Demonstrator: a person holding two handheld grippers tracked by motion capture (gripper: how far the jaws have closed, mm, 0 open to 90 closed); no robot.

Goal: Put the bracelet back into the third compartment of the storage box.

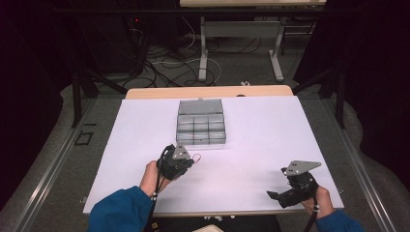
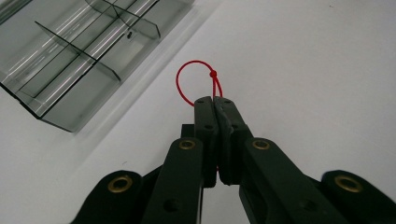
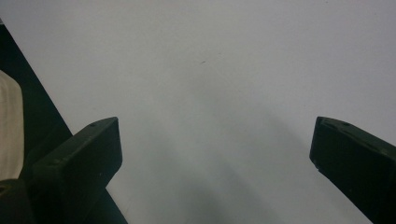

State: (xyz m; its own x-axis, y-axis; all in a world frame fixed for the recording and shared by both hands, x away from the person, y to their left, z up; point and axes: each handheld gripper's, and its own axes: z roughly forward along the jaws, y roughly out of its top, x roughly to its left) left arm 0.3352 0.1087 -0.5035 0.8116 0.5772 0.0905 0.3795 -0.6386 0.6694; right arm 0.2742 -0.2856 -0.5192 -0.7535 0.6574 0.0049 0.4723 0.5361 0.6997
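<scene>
So the left gripper (image 2: 215,103) has its jaws pressed together on a little red loop tie (image 2: 195,79), pinching the tail end so the loop pokes out free past the tips. It's held just near of the clear divided box (image 1: 201,123), my guess is for dropping into a compartment. The right gripper (image 1: 279,196) sits spread wide, empty, parked near-right on the white table (image 1: 270,140).

The loop (image 2: 196,79) is red and the divided box (image 1: 201,123) is smoky grey and see-through. The table sheet (image 1: 270,130) is white; sleeves (image 1: 121,212) are blue.
</scene>
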